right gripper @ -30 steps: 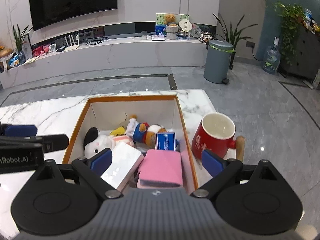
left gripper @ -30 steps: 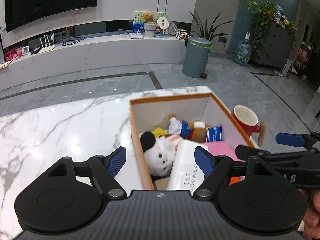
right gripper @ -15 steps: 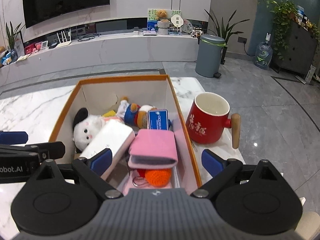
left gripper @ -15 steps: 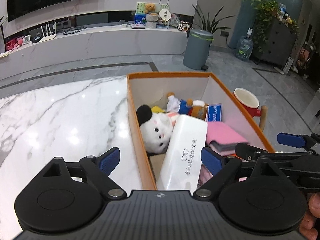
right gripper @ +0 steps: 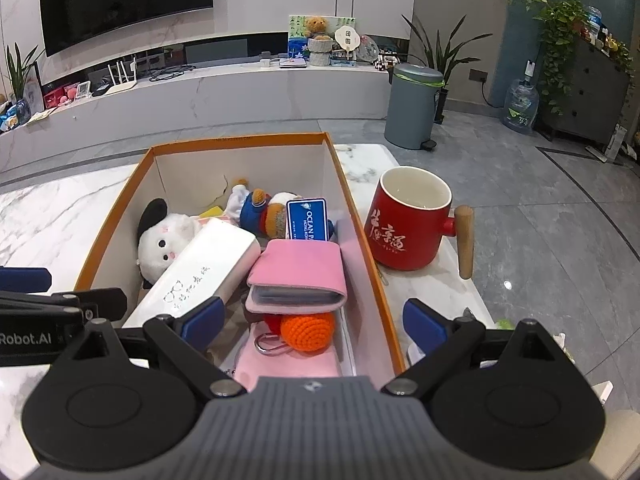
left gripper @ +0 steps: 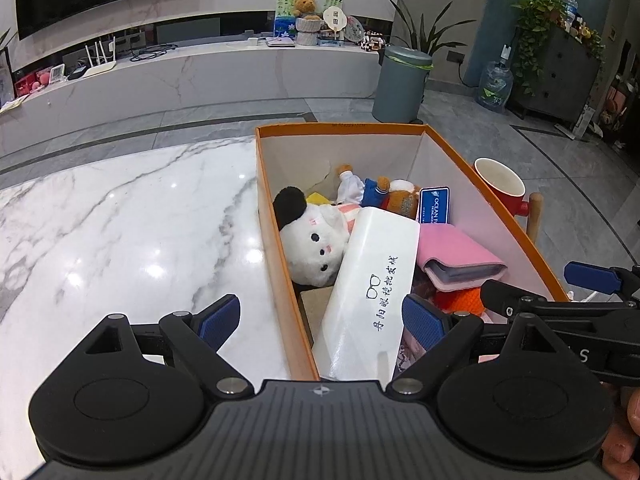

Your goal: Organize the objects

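An orange-rimmed cardboard box [left gripper: 276,240] [right gripper: 360,240] stands on the marble table. It holds a white plush toy [left gripper: 312,236] [right gripper: 168,236], a white glasses case [left gripper: 372,280] [right gripper: 200,268], a pink wallet [left gripper: 456,256] [right gripper: 300,276], a blue card [right gripper: 307,220], a small doll [right gripper: 260,208] and an orange crochet ball [right gripper: 308,330]. My left gripper [left gripper: 320,318] is open and straddles the box's left wall. My right gripper [right gripper: 314,322] is open and straddles the box's right wall, above the ball.
A red mug [right gripper: 408,224] [left gripper: 500,184] with a wooden handle stands right of the box, near the table's right edge. The marble tabletop [left gripper: 120,232] stretches left of the box. A grey bin [right gripper: 414,104] stands on the floor beyond.
Both grippers have risen and tilted down over the box, so more of its contents show. Both stay open and empty.
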